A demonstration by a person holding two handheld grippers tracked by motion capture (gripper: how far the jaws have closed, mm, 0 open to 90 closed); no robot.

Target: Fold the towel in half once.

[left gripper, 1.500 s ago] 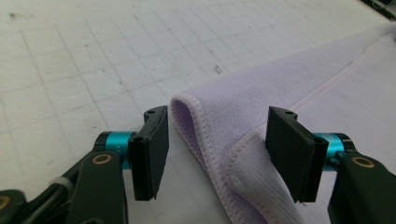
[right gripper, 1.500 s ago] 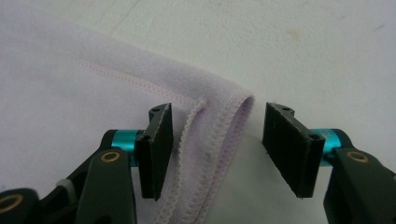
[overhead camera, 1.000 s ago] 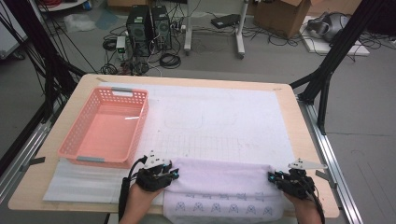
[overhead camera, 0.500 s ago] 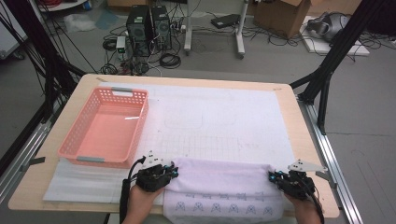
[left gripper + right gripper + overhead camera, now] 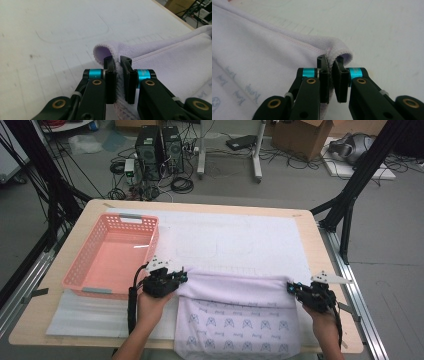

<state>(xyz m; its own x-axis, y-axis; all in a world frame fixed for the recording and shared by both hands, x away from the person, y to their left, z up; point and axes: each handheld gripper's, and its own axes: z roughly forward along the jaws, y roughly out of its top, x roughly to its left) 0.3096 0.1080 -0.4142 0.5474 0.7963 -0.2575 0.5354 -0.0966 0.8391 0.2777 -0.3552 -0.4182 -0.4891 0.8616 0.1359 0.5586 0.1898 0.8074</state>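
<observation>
A lavender cloth (image 5: 235,292) with a printed pattern lies at the near edge of the table, its far hem lifted a little. My left gripper (image 5: 182,276) pinches the hem's left corner. In the left gripper view the jaws (image 5: 118,60) have just been closing and now press on the cloth (image 5: 170,62), whose edge curls out above them. My right gripper (image 5: 292,289) holds the right corner. In the right gripper view its jaws (image 5: 330,60) are shut on the folded hem of the cloth (image 5: 262,50).
A pink plastic basket (image 5: 75,270) stands empty at the left of the table. A white mat (image 5: 235,235) with faint drawn outlines covers the table's middle beyond the cloth. Computers, cables and black frame legs are on the floor behind.
Both hands have moved away from the near edge and slightly up, carrying the cloth's hem with them. The hem now lies farther onto the white mat.
</observation>
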